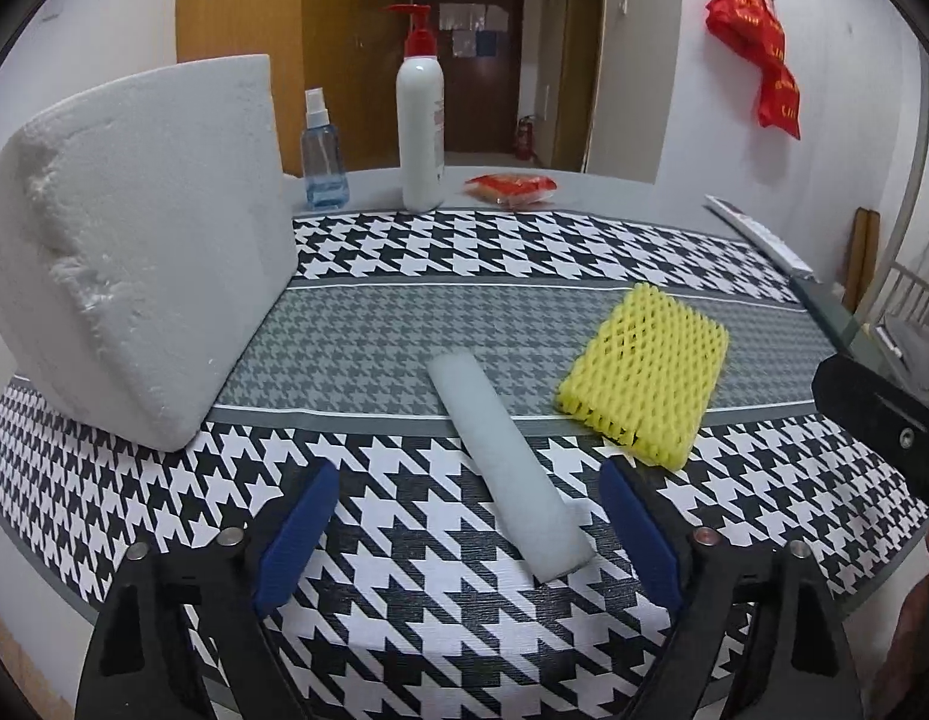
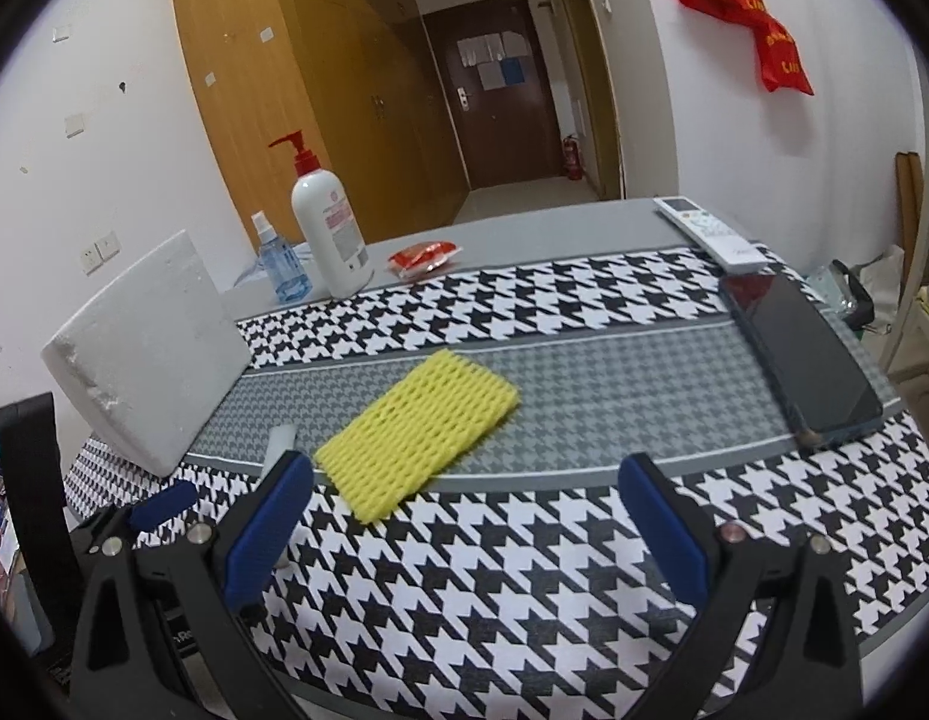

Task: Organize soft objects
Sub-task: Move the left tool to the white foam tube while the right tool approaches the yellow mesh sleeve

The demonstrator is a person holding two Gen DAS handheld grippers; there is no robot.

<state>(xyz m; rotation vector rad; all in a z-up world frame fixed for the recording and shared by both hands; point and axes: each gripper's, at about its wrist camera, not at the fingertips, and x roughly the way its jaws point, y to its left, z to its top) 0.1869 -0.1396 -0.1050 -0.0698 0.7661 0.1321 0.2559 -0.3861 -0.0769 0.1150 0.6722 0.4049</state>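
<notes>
Tabletop (image 1: 404,630): houndstooth cloth. Foam block (image 1: 134,252) stands tilted, left of strip. Yellow net (image 1: 644,369) lies flat, just right of strip. White foam strip (image 1: 506,462) lies diagonal, near end between left hand-held gripper (image 1: 470,534) fingers. Both grippers released, empty; right hand-held gripper (image 2: 464,528) hovers near net. Advice: square jaws across strip's width, close gently, avoid crushing.

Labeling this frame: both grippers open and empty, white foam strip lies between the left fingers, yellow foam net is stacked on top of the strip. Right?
One thing is off: the yellow foam net is not on the white foam strip. It lies flat on the tablecloth beside it, apart, as the left wrist view shows. The rest holds: left gripper and right gripper are open and empty.
</notes>
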